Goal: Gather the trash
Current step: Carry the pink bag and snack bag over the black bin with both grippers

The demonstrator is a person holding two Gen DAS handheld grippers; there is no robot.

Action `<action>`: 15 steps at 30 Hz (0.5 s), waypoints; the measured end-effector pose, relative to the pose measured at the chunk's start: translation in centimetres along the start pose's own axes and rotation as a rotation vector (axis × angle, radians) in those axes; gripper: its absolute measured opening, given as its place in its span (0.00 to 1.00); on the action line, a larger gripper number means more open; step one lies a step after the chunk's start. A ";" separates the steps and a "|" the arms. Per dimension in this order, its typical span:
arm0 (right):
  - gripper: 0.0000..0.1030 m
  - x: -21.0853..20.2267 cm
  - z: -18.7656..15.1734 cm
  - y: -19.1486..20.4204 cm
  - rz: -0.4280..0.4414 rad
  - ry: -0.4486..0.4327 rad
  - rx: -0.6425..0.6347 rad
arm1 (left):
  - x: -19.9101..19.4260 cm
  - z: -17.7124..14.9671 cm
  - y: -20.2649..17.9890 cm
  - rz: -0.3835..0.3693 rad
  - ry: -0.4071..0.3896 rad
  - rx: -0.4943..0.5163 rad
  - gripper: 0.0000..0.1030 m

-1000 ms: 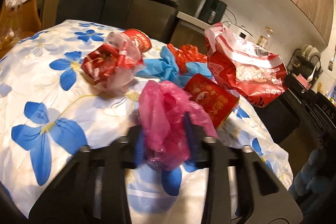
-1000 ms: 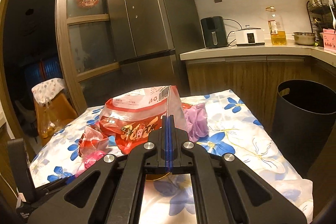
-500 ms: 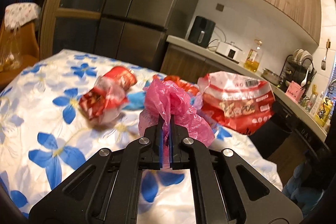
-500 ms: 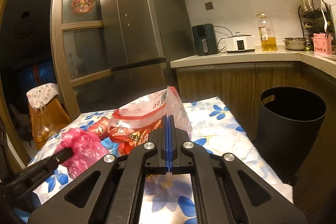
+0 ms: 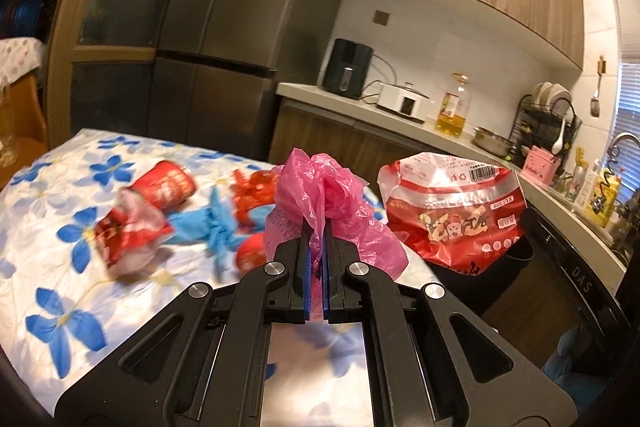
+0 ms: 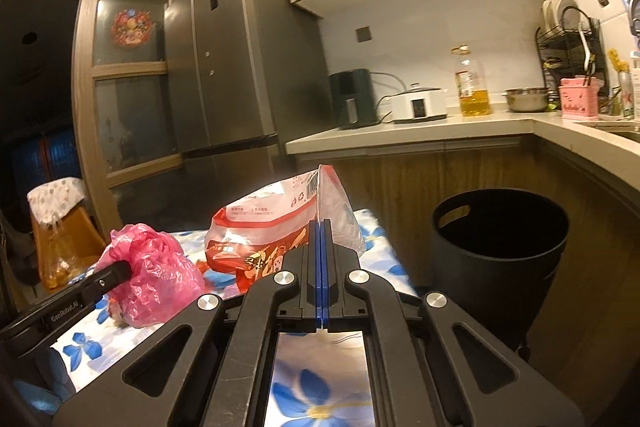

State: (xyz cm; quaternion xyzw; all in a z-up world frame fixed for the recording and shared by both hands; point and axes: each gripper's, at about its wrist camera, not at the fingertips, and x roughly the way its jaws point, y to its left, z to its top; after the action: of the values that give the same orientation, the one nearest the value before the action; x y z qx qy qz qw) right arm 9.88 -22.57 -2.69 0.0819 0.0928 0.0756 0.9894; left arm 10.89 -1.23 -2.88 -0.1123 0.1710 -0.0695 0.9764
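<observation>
Surface: flowered tablecloth (image 5: 60,259), white with blue blossoms, covers the table right under both of my grippers in a warm-lit kitchen.
Left gripper: my left gripper (image 5: 316,247) has its blue pads pressed together on a crumpled pink plastic bag (image 5: 324,195), which bulges above and to the right of the fingertips, clear of the cloth.
Same bag from the right: I see the pink plastic bag (image 6: 156,279) pinched at the end of the left gripper's black finger (image 6: 108,277), hanging above the table's near left corner.
Right gripper: my right gripper (image 6: 320,239) is clamped on the clear top edge of a red snack bag (image 6: 264,227); the bag hangs out ahead and to the left of the pads.
Snack bag from the left: red snack bag (image 5: 452,215) sits in the air to the right of the pink one, past the table edge.
Left on the table: a red can (image 5: 168,183), a red-and-white wrapper (image 5: 128,239), a blue plastic bag (image 5: 208,227) and more red wrapping (image 5: 252,195), all blurred, lying close together.
Bin: black trash bin (image 6: 500,247) stands on the floor just beyond the table's right end, mouth open.
Beyond: worktop (image 6: 420,135) with appliances and an oil bottle (image 6: 474,87), and a tall grey fridge (image 6: 236,67) at the back.
</observation>
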 end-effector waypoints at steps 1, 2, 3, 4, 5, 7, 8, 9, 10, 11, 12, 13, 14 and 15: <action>0.01 -0.1 0.2 -0.5 -0.012 -0.006 0.001 | 0.3 0.2 -0.7 -0.010 -0.002 0.008 0.02; 0.01 -0.2 0.4 -0.9 -0.021 -0.012 0.003 | 0.6 0.3 -1.2 -0.018 -0.003 0.013 0.02; 0.01 -0.3 0.6 -1.3 -0.031 -0.018 0.004 | 1.0 0.5 -1.8 -0.032 -0.003 0.019 0.02; 0.01 -0.3 0.8 -1.8 -0.044 -0.025 0.006 | 1.3 0.6 -2.3 -0.041 -0.003 0.023 0.02; 0.01 -0.4 1.0 -2.2 -0.054 -0.031 0.007 | 1.6 0.7 -2.8 -0.050 -0.004 0.027 0.02; 0.01 -0.6 1.5 -3.2 -0.080 -0.047 0.012 | 2.4 1.1 -4.3 -0.076 -0.006 0.044 0.02; 0.01 -0.7 1.7 -3.7 -0.091 -0.054 0.014 | 2.7 1.2 -4.8 -0.085 -0.008 0.051 0.02; 0.01 -0.7 1.9 -4.2 -0.103 -0.061 0.016 | 3.1 1.3 -5.7 -0.101 -0.009 0.062 0.02; 0.01 -0.7 2.2 -4.8 -0.117 -0.069 0.019 | 3.4 1.4 -6.4 -0.110 -0.010 0.067 0.02; 0.01 -0.8 2.5 -5.4 -0.130 -0.077 0.022 | 3.8 1.6 -7.2 -0.125 -0.011 0.074 0.02; 0.01 -0.8 2.7 -6.0 -0.144 -0.085 0.025 | 4.1 1.7 -7.8 -0.135 -0.012 0.079 0.02; 0.01 -1.0 2.9 -6.5 -0.153 -0.093 0.026 | 4.5 1.9 -8.6 -0.147 -0.014 0.085 0.02; 0.01 -1.0 3.0 -6.9 -0.165 -0.100 0.026 | 5.0 2.1 -9.5 -0.161 -0.019 0.092 0.02; 0.01 -1.1 3.2 -7.4 -0.176 -0.108 0.027 | 5.2 2.2 -9.9 -0.168 -0.021 0.096 0.02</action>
State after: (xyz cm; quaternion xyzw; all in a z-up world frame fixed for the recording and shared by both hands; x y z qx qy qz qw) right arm 10.47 -30.46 -0.66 0.0906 0.0473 -0.0174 0.9946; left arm 15.59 -11.27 -0.11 -0.0801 0.1473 -0.1580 0.9731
